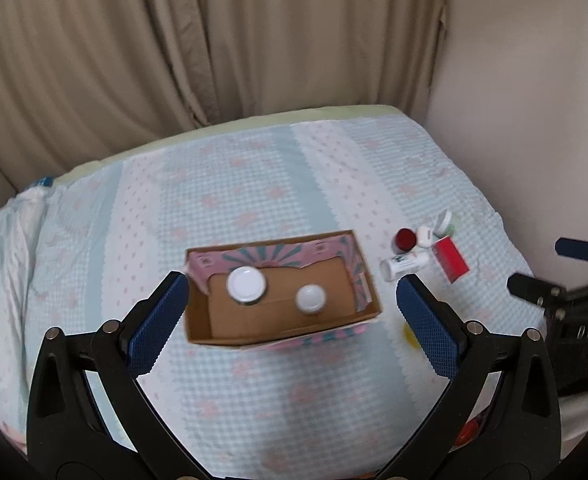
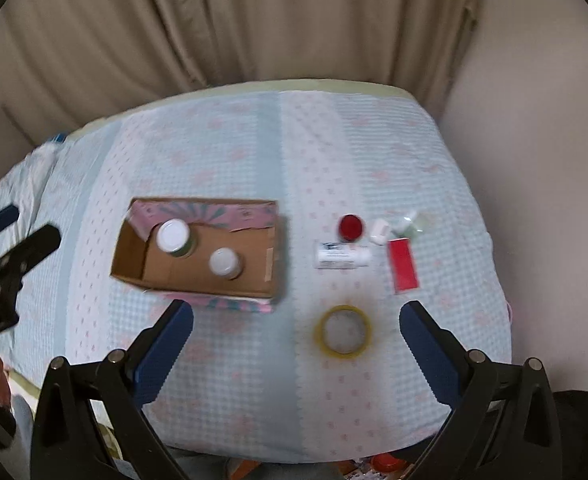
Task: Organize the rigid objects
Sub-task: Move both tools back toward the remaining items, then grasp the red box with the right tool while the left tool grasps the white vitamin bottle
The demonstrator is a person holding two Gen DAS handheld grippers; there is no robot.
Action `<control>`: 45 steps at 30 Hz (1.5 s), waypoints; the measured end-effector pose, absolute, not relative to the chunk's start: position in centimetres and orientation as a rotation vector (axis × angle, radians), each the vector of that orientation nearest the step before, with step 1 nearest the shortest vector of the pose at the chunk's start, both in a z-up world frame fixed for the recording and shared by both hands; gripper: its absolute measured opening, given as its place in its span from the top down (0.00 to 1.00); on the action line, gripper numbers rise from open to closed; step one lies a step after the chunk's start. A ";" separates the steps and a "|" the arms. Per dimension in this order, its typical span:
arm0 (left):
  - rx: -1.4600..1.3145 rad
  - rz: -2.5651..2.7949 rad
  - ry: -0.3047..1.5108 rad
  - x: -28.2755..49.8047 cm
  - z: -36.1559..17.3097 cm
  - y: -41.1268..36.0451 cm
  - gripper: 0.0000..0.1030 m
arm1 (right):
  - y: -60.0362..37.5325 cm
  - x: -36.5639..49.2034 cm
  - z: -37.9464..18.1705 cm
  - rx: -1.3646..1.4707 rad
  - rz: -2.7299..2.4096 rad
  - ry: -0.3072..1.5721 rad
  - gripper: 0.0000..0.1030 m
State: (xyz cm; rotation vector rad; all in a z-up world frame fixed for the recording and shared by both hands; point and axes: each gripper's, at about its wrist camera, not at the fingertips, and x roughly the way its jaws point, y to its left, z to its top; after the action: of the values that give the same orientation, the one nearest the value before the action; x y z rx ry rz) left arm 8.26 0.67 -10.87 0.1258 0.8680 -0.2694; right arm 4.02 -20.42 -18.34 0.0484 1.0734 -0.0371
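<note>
Right wrist view: both claws, left (image 1: 289,312) and right (image 2: 296,336), are being held open, empty, above box (image 2: 133,272) and tape (image 2: 344,330).

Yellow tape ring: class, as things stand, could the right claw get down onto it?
Probably yes. The right claw is open and empty, and the yellow tape ring lies flat on the bedspread just ahead between its fingers, apart from the cardboard box, with nothing over it.

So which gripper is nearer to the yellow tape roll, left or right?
Right. The right gripper hovers open just before the yellow tape roll, which lies between its fingers. The left gripper hangs open over the cardboard box, the roll beside its right finger.
</note>
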 end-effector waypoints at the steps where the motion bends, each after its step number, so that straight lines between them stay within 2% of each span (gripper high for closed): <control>1: 0.131 -0.270 0.866 8.1 -10.9 -0.3 0.00 | -21.6 4.0 -18.3 0.055 -0.045 1.069 0.00; 7: 0.130 -0.279 0.898 8.1 -11.9 -8.2 0.00 | -28.4 4.7 -19.0 0.023 -0.046 1.078 0.00; 16: 0.229 -0.358 0.975 9.9 -16.9 -18.7 0.00 | -37.5 7.4 -22.3 0.036 -0.008 1.134 0.00; 26: 0.355 -0.497 1.089 15.0 -22.5 -24.2 0.00 | -41.9 10.5 -26.7 0.117 -0.017 1.207 0.00; 31: 0.434 -0.602 1.167 18.4 -26.7 -26.5 0.00 | -42.6 12.7 -29.5 0.139 -0.027 1.241 0.00; 38: 0.567 -0.679 1.344 22.8 -35.3 -29.7 0.01 | -42.8 15.7 -35.2 0.164 -0.060 1.297 0.00; 42: 0.658 -0.722 1.401 23.8 -39.5 -30.7 0.05 | -42.5 17.3 -39.7 0.162 -0.083 1.357 0.00; 45: 0.717 -0.750 1.434 24.0 -42.5 -31.4 0.10 | -42.4 18.0 -42.6 0.186 -0.084 1.385 0.05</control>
State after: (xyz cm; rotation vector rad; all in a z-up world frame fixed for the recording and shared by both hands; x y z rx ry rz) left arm 24.03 -31.39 -42.48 0.7170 1.4341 -0.7504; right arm 18.04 -42.38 -42.57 0.1862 1.3851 -0.0840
